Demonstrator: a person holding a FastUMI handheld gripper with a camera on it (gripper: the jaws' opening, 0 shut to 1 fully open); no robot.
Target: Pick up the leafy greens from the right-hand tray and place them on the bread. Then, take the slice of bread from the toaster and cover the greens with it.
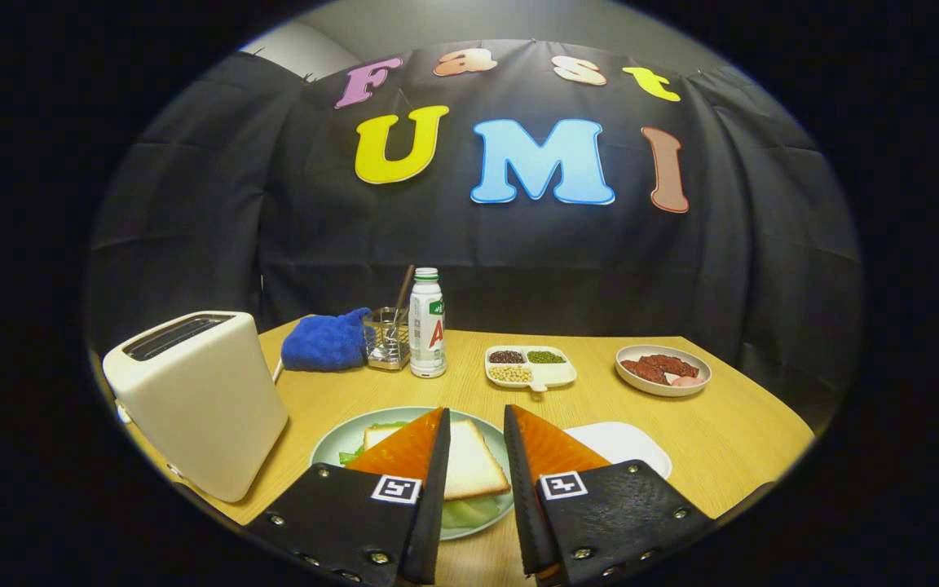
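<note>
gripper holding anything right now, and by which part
Nothing is held. The gripper is open above the plate, with the bread lying on greens below the gap.

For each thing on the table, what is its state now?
gripper: open, holding nothing
top bread slice: lying on the greens
greens: under the bread, on the green plate
toaster: slots show no bread
white tray: bare
bottle: upright, capped

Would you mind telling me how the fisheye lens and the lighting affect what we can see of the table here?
In the gripper view, the table edge bows into a curve and the toaster bulges. Lighting is even and soft, shadows faint. The bread on the green plate is sharp; the open gripper looms large.
</note>
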